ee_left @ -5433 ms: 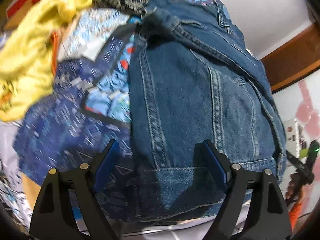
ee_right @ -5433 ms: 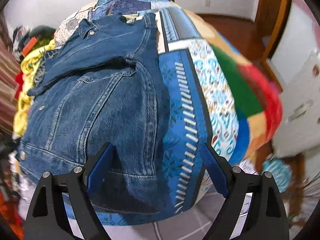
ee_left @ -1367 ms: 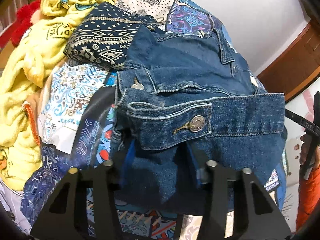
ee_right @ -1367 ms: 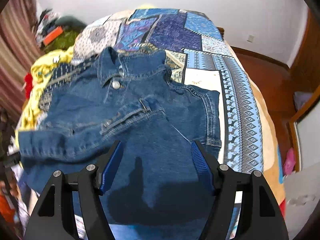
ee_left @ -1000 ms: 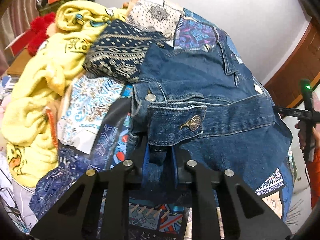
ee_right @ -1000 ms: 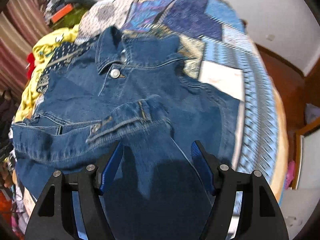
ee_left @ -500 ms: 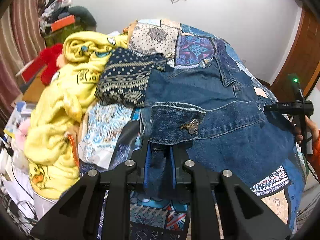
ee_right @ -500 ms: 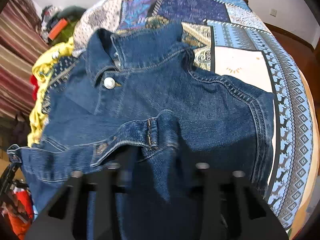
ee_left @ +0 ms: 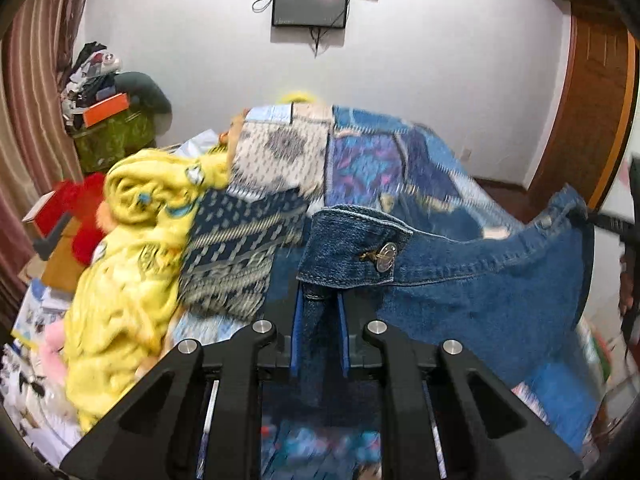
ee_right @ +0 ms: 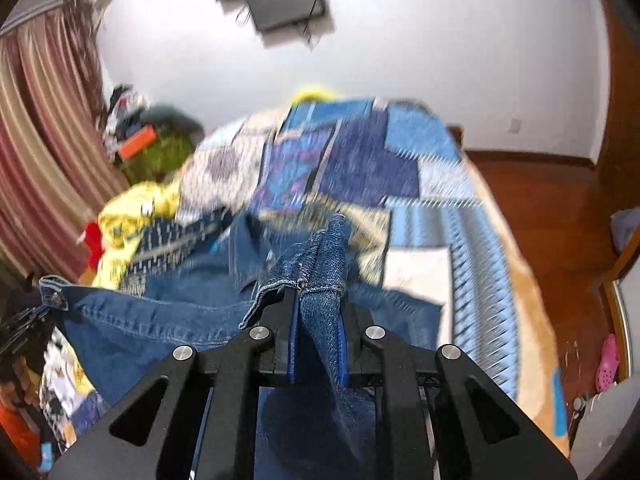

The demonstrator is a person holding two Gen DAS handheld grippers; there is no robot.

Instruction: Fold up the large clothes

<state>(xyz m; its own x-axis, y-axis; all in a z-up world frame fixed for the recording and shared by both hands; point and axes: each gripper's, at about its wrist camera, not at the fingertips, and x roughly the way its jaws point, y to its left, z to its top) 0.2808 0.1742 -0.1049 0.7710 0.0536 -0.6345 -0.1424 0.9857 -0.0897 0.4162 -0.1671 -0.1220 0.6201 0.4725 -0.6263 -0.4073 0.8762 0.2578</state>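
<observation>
Jacket: stiff, stitched denim jacket (ee_left: pixel 472 280) with metal button, hem stretched above patchwork bed (ee_right: pixel 400 164).
Left hand-held gripper (ee_left: pixel 319 308): clamped on the hem.
Right hand-held gripper (ee_right: pixel 318 316): just closed, pinching folded denim.
Unclear: blurred bedding; jacket's lower part hidden.

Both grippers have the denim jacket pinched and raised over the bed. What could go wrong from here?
1. The left gripper pinches only a narrow strip under the buttoned band of the denim jacket; heavy denim might slip out.
2. The right gripper holds a bunched corner, so the fold may land crooked.
3. The hanging cloth could drag the navy patterned garment.
</observation>
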